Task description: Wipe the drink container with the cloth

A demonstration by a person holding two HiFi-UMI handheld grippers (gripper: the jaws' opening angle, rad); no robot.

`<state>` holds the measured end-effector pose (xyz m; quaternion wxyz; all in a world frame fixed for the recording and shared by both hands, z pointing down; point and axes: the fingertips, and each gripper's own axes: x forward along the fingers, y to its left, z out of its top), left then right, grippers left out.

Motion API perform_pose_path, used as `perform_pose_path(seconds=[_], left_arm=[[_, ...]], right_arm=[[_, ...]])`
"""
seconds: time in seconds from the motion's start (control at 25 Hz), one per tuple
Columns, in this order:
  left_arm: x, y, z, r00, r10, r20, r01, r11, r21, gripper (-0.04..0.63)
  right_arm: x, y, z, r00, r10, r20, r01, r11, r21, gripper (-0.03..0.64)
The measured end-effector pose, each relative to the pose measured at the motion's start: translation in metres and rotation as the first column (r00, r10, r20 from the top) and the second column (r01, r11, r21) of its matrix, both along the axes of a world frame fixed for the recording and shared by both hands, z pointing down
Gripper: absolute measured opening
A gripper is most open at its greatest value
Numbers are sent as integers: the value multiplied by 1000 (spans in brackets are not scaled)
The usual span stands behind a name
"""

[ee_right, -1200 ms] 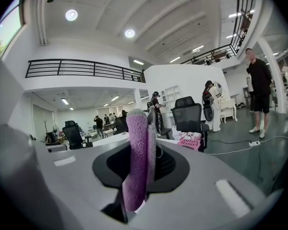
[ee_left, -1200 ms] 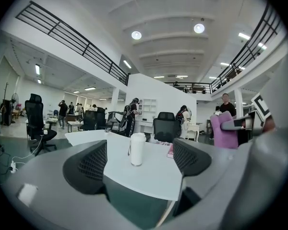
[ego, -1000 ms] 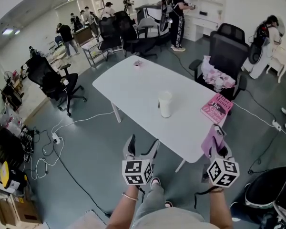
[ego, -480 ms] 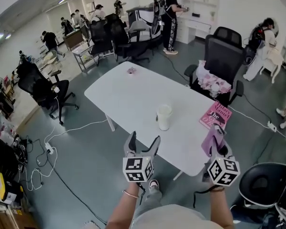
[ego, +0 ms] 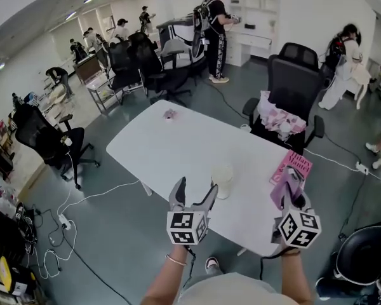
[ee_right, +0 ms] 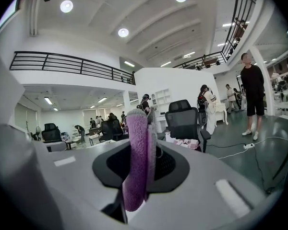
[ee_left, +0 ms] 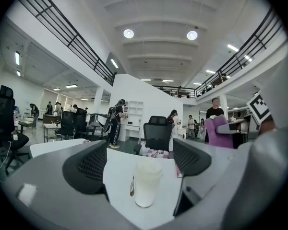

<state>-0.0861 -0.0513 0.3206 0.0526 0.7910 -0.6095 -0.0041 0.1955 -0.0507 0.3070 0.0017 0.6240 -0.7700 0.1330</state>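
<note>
Left gripper: lower centre, jaws apart, nothing between them.
Right gripper: lower right, jaws clamped on purple cloth.
Drink container: white cup, upright on white table, mid-frame, near pink magazine.

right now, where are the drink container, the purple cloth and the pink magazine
drink container [ee_left: 146,186], left gripper view, middle of its white side
cloth [ee_right: 136,162], right gripper view, purple fold between the jaws
magazine [ego: 295,162], head view, middle of its pink cover
</note>
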Motion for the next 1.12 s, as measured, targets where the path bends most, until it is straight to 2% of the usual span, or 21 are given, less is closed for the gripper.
perform_pose_path(seconds=[0.36, 0.6, 0.76, 1.12], left_arm=[[-7, -57, 7, 993, 118, 7, -118, 993, -22, 430], [0, -74, 26, 988, 149, -39, -151, 986, -64, 430], [9, -82, 35, 983, 180, -38, -183, 980, -82, 434], [19, -77, 53, 946, 324, -9, -323, 940, -109, 443]], right_arm=[[-17, -48, 13, 998, 68, 5, -68, 997, -24, 69], [-12, -62, 42, 996, 87, -3, -87, 991, -98, 69], [-9, -77, 54, 997, 79, 5, -78, 989, -129, 69], [-15, -93, 61, 999, 52, -6, -52, 987, -150, 69]])
